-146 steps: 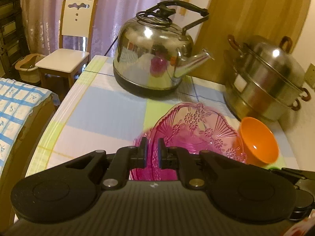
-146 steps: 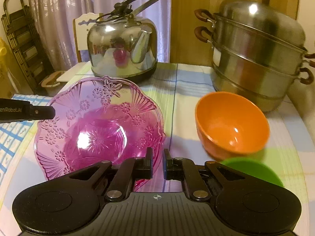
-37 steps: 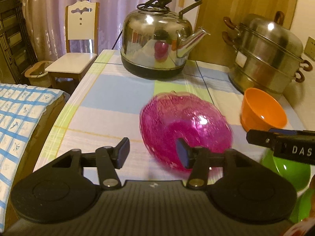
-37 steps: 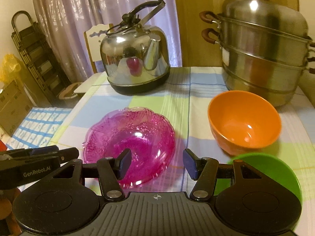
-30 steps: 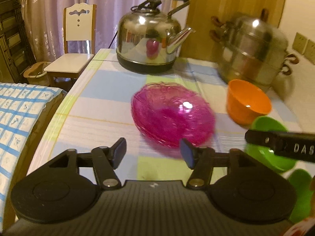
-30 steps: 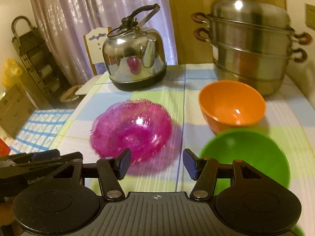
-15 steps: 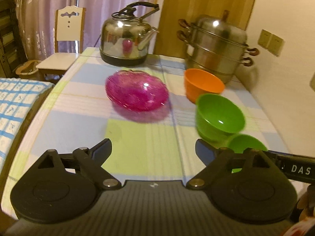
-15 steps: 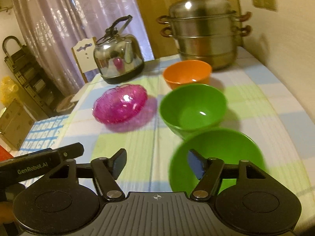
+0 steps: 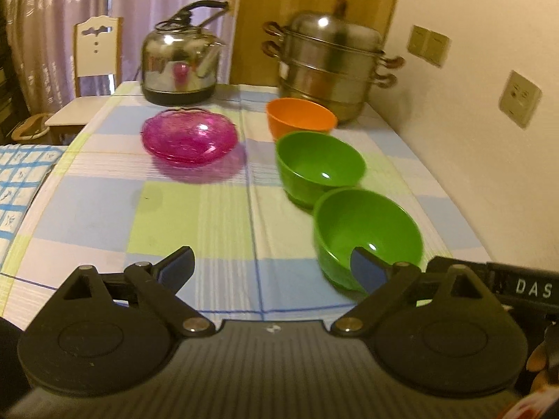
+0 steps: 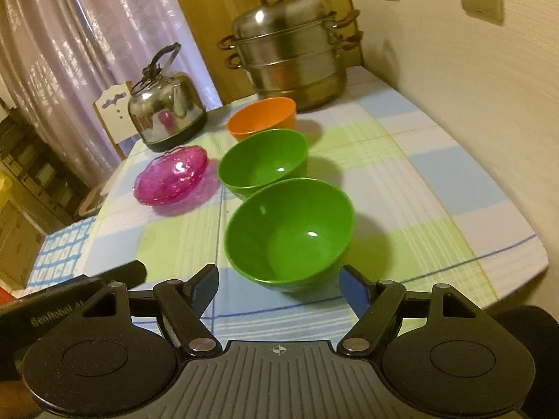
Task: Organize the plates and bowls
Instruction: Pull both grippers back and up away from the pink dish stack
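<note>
checked-cloth table [image 9: 195, 216] with pink dish [image 9: 188, 138], orange bowl [image 9: 300, 118], two green bowls [image 9: 319, 167], kettle [image 9: 181, 66], steamer pot [image 9: 332, 59]

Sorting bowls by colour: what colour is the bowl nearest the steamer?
Orange bowl; clearest in the left wrist view.

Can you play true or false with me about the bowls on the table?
1. There are two green bowls, the near green bowl and the far green bowl. True.
2. The orange bowl sits inside a green bowl. False: it stands by itself on the table, behind them.
3. The pink glass dish is upside down. False: it sits open side up.
4. The right gripper is open and holds nothing. True.
5. The left gripper is squeezing the pink dish. False: it is open, far from the dish.
</note>
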`<state>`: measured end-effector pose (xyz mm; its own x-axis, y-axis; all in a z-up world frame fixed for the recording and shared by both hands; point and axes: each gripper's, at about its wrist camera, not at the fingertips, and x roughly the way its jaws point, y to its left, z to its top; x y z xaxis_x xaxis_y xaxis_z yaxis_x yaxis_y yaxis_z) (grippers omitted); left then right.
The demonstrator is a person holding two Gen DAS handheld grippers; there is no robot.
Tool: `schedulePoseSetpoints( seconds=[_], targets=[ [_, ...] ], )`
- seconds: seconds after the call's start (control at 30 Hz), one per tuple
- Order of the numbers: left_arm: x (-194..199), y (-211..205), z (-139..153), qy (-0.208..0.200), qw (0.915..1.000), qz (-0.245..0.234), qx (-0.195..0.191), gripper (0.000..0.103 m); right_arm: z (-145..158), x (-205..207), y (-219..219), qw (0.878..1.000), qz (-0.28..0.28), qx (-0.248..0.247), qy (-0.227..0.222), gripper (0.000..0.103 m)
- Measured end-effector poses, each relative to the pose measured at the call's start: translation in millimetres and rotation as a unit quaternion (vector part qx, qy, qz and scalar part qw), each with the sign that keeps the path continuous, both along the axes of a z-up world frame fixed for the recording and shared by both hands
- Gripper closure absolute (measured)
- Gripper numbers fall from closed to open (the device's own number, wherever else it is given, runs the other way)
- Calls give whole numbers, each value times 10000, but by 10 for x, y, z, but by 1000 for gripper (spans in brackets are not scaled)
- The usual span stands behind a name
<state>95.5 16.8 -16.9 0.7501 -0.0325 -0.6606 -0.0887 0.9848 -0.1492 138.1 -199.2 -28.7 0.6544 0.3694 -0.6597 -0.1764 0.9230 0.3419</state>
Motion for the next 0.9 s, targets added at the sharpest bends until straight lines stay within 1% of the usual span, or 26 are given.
schedulePoseSetpoints(
  seconds=[0.13,0.23,0.37,0.43,0.7,0.9],
  targets=[
    [-13,-113,-5,75,9999,-98,8,8,6,-66,-132,9999,-111,35,22,27],
    [-40,-113,2,124,9998,-94,-101,8,15,-100,-201,9998,-186,81,38,27],
    [-35,-130,-6,233,9996,-122,-83,8,27,-110,-224,9997,-207,92,49,27],
    [-54,-122,10,208,9996,-120,-167,8,39,-124,-236,9997,-234,92,22,27],
    [-76,-103,18,201,9994,-124,-237,8,37,-143,-261,9996,-276,-53,2,27],
    [-91,-90,14,195,9994,-107,-281,8,13,-143,-255,9995,-287,-81,68,27]
  ],
)
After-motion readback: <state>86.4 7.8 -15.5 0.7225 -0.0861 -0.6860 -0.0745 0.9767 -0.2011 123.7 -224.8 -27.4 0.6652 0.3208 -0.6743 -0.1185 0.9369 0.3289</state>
